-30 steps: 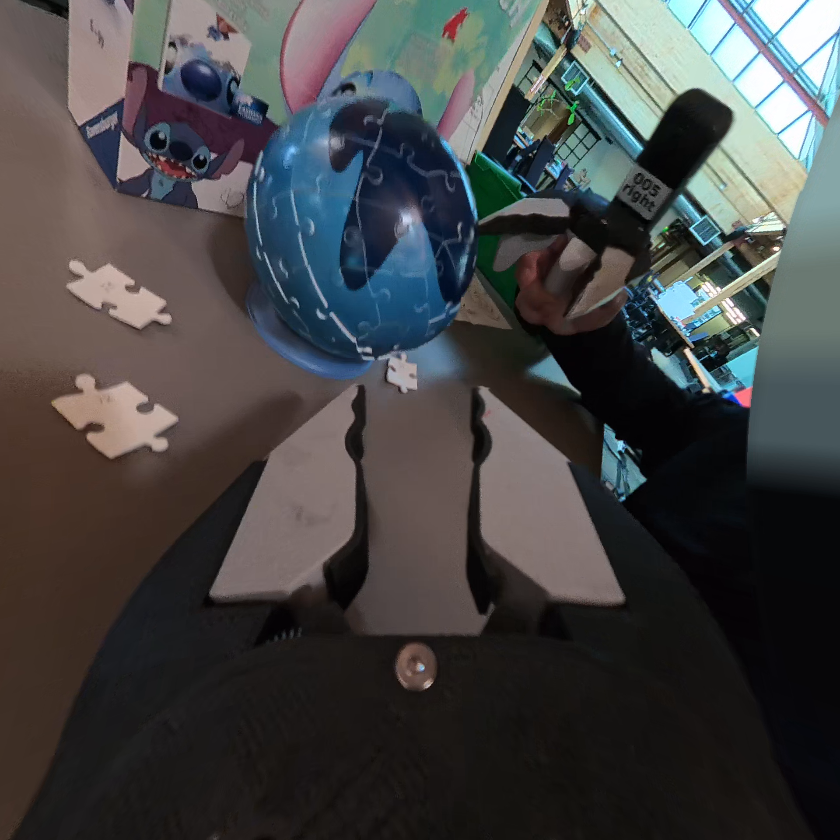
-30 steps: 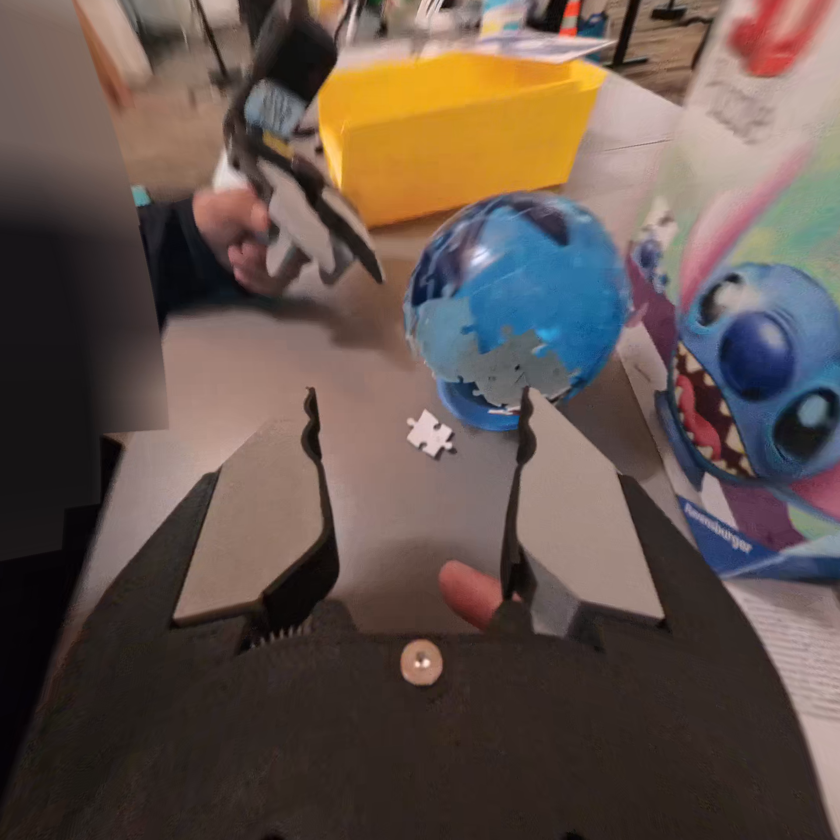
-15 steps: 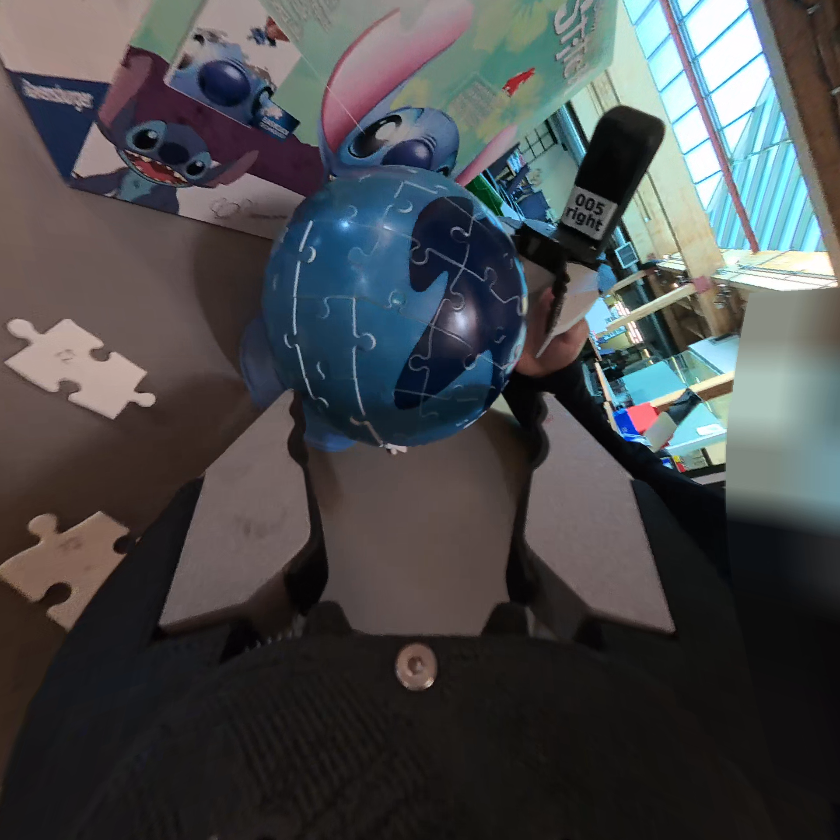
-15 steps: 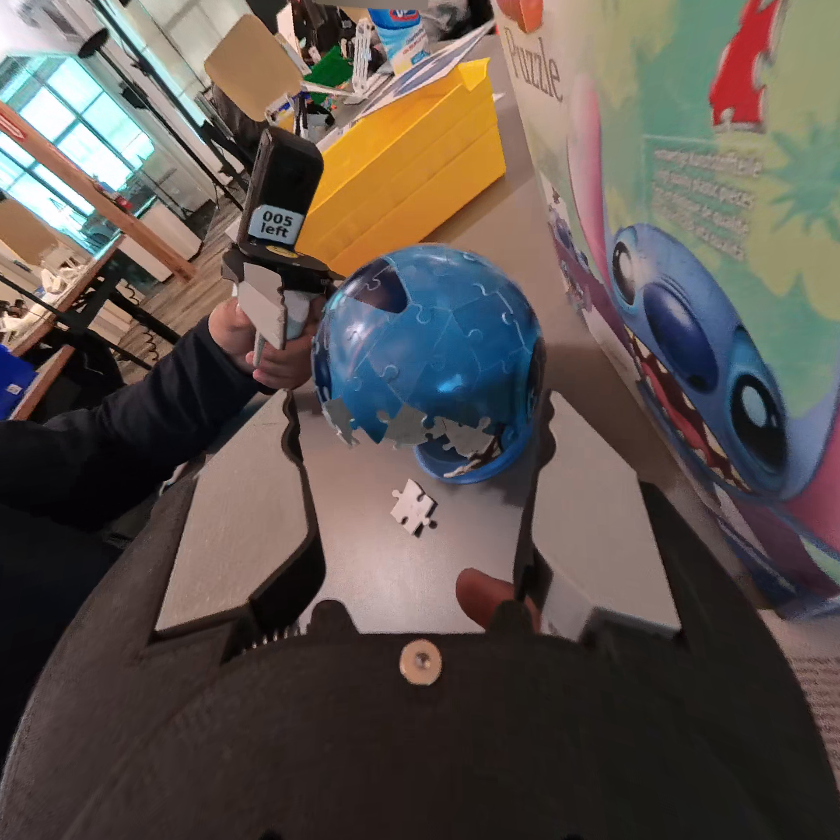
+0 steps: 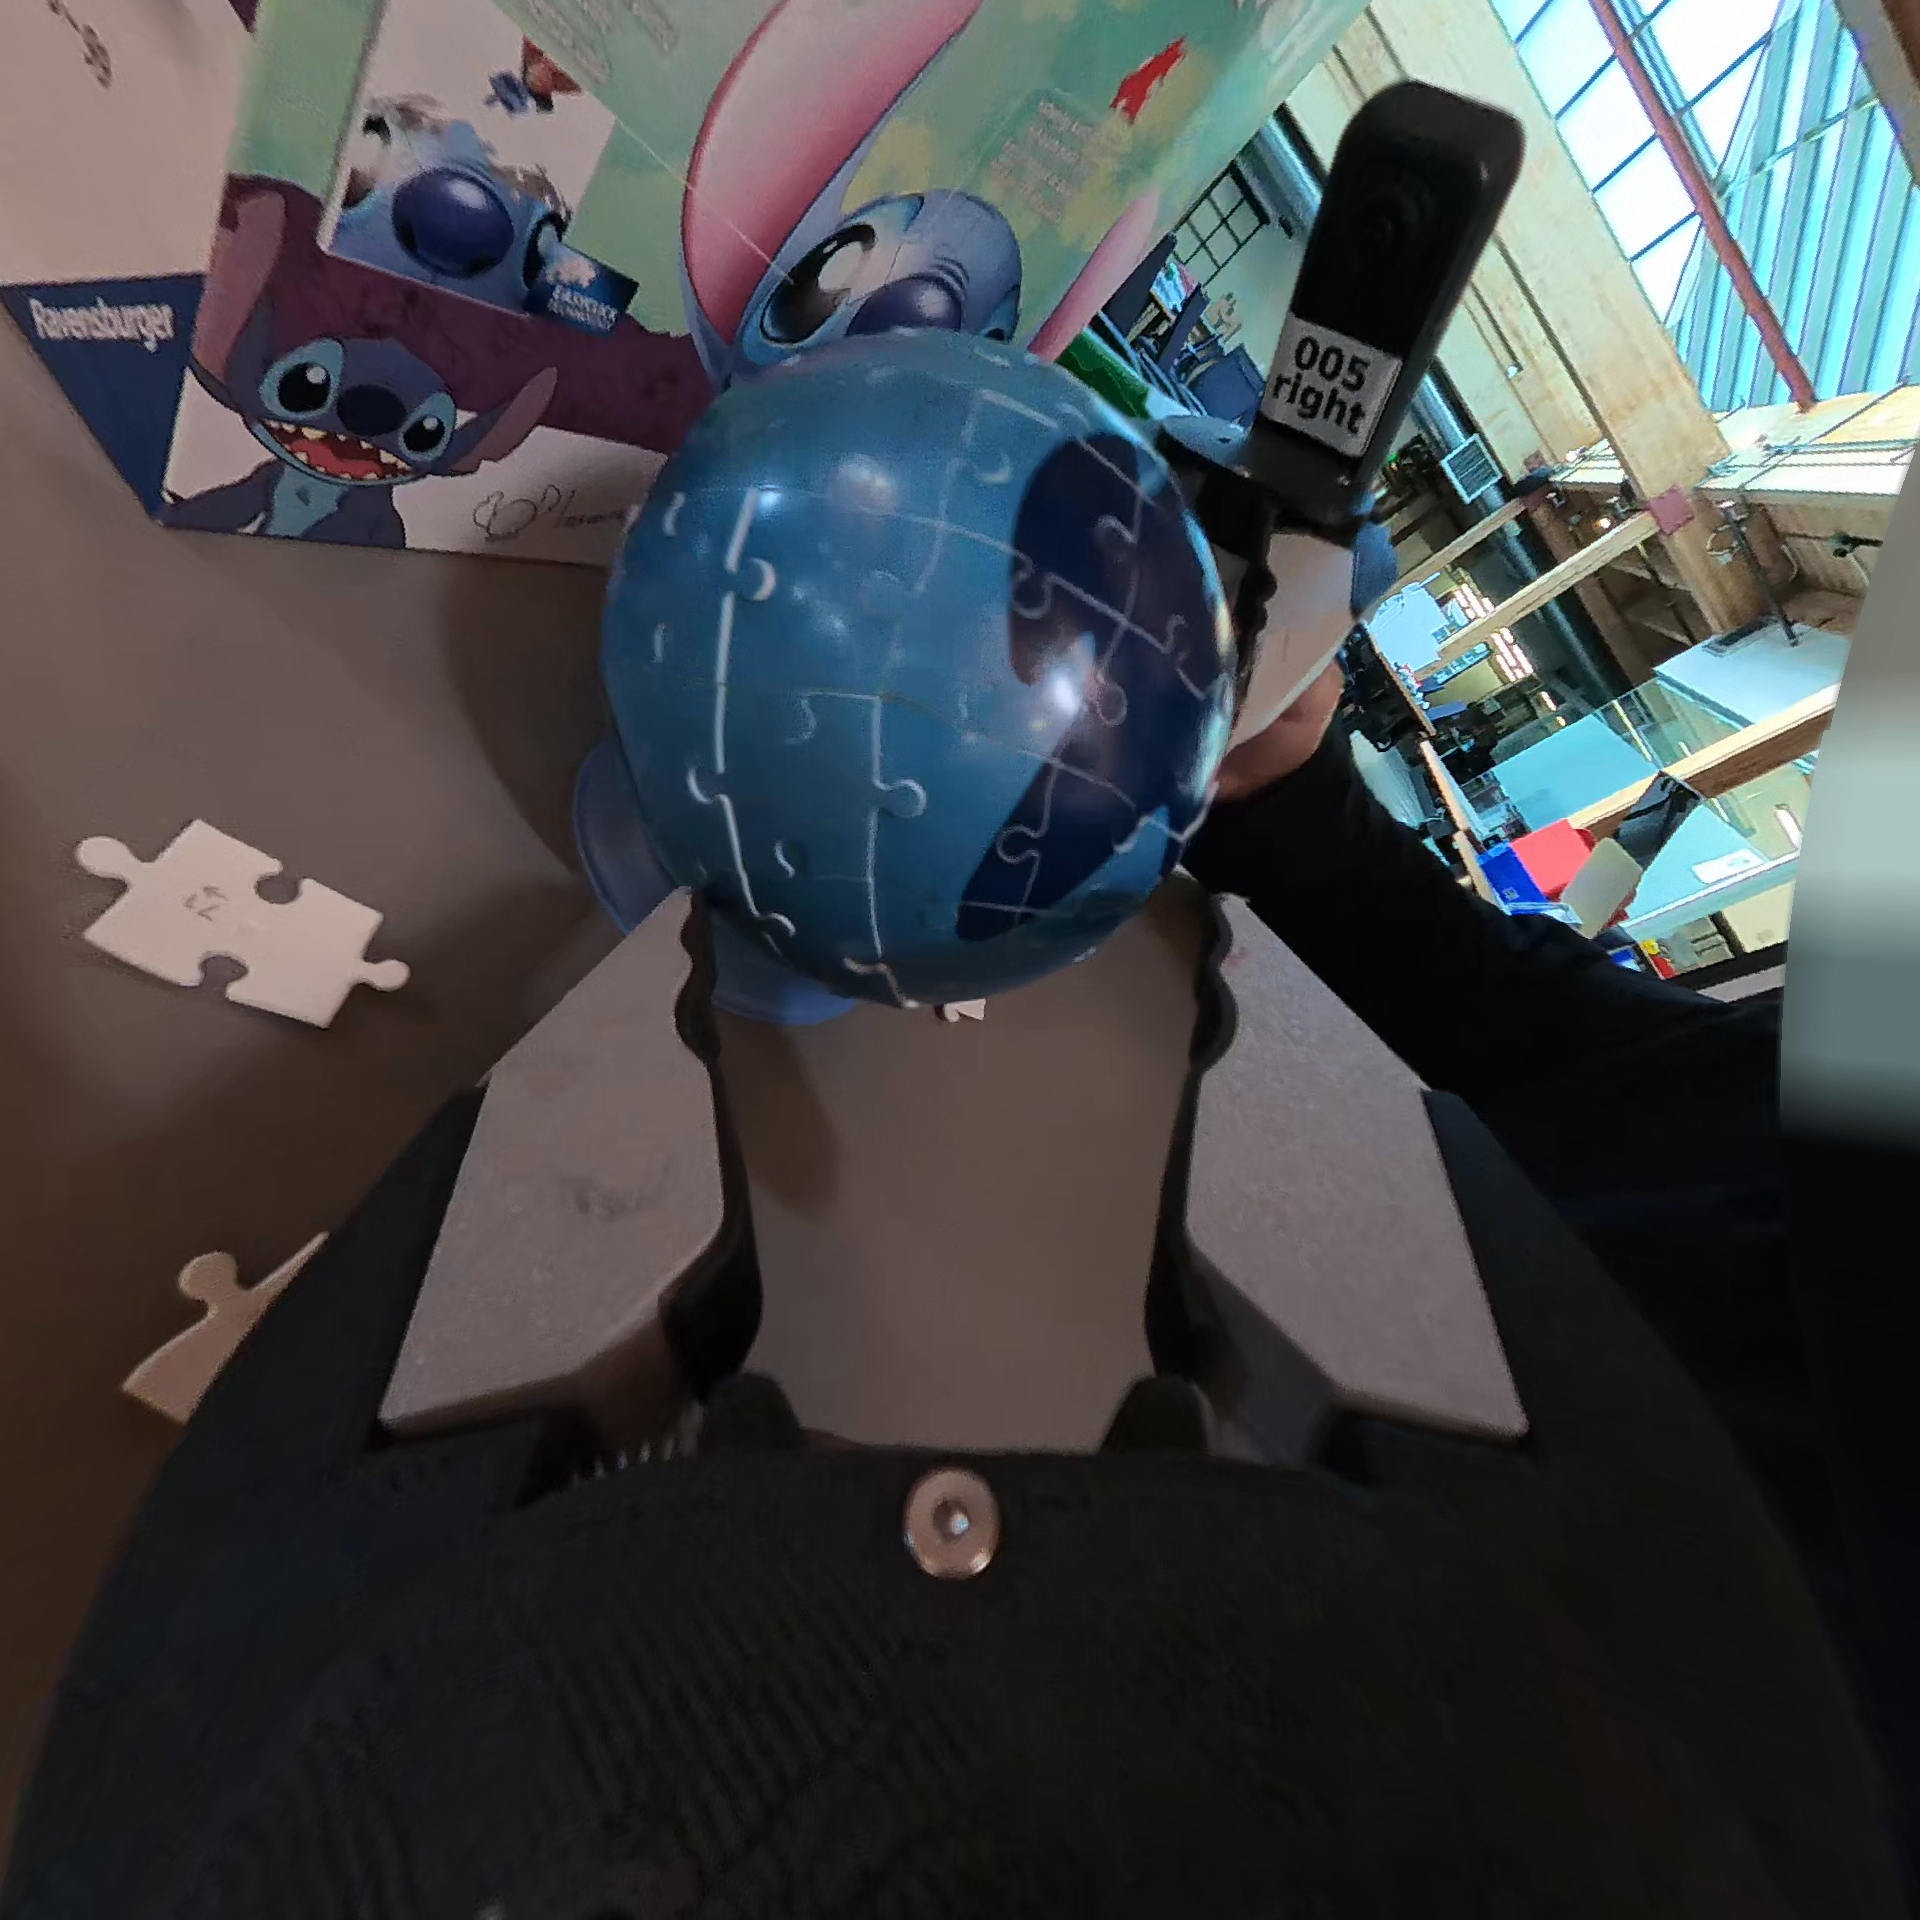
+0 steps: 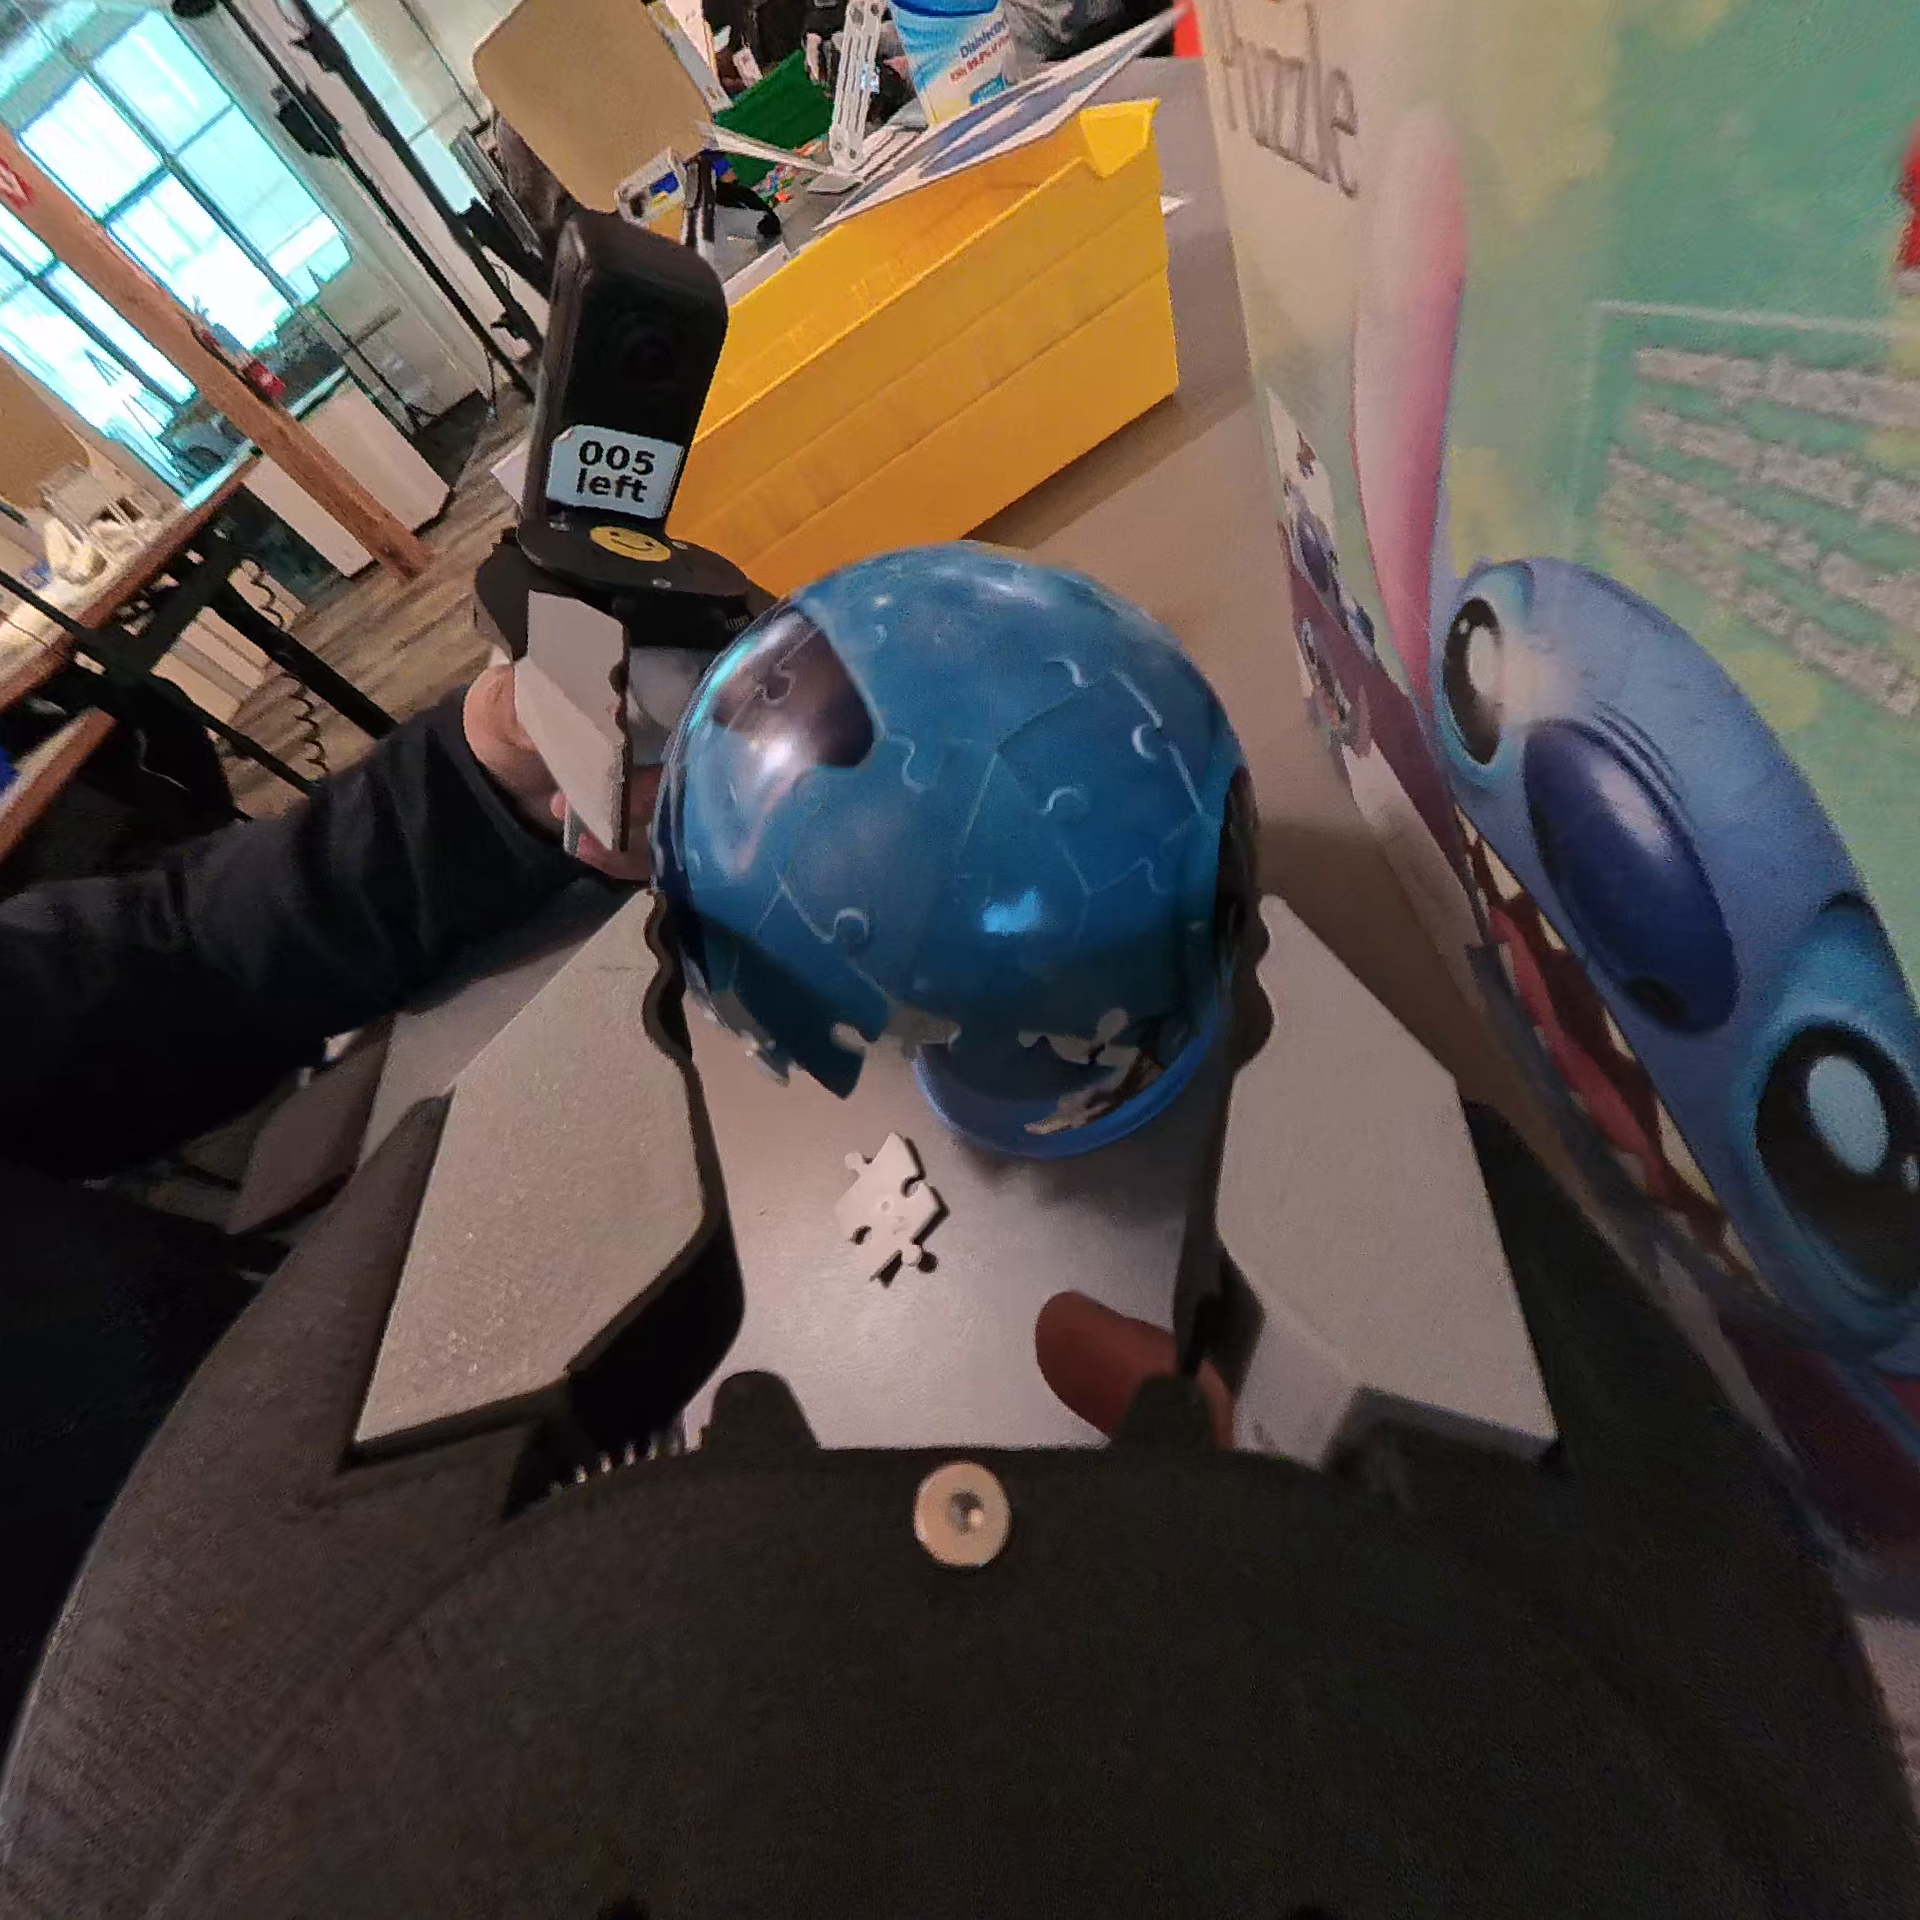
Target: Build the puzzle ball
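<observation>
Blue puzzle ball (image 5: 914, 686) sits between spread left gripper (image 5: 951, 935) and right gripper (image 6: 961, 935).

Tight around the ball, open bench to its left

The puzzle ball (image 5: 904, 675) sits hemmed in: the tall printed box (image 6: 1621, 520) stands just behind it, both tongs flank it, a loose piece (image 6: 891, 1205) lies beside its base, two more pieces (image 5: 234, 920) dot the otherwise bare bench (image 5: 312, 675), and a yellow bin (image 6: 935, 343) blocks the far end.
</observation>
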`<state>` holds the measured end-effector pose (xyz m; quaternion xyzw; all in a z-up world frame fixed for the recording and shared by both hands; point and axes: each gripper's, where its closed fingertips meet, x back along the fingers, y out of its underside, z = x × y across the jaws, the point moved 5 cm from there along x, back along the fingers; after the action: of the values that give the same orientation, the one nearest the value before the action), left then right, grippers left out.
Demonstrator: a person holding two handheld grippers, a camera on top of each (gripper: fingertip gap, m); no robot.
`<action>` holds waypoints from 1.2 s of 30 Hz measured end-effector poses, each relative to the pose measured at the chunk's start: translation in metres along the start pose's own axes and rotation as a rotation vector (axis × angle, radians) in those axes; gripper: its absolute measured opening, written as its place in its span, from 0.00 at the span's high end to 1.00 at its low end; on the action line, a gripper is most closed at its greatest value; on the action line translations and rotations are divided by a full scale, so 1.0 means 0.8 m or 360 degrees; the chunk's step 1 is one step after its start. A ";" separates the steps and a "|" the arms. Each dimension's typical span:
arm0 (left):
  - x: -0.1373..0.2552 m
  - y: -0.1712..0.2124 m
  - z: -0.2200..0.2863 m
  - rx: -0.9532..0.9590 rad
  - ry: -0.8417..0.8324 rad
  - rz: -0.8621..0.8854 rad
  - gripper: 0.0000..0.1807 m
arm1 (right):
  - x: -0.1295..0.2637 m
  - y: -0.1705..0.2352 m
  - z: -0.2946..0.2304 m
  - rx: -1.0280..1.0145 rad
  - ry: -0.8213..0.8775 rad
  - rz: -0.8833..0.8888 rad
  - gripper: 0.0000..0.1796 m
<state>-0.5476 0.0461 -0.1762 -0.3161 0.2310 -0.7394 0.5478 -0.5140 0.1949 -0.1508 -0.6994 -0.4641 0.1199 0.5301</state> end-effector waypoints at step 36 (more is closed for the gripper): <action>0.031 0.073 0.060 -0.0669 -0.0201 -0.0259 0.60 | 0.007 0.112 -0.053 0.0856 0.0094 -0.0589 0.70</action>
<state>-0.4790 0.0054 -0.1780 -0.4864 0.3190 -0.6954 0.4219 -0.4361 0.1721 -0.2080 -0.4412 -0.5195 0.1195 0.7220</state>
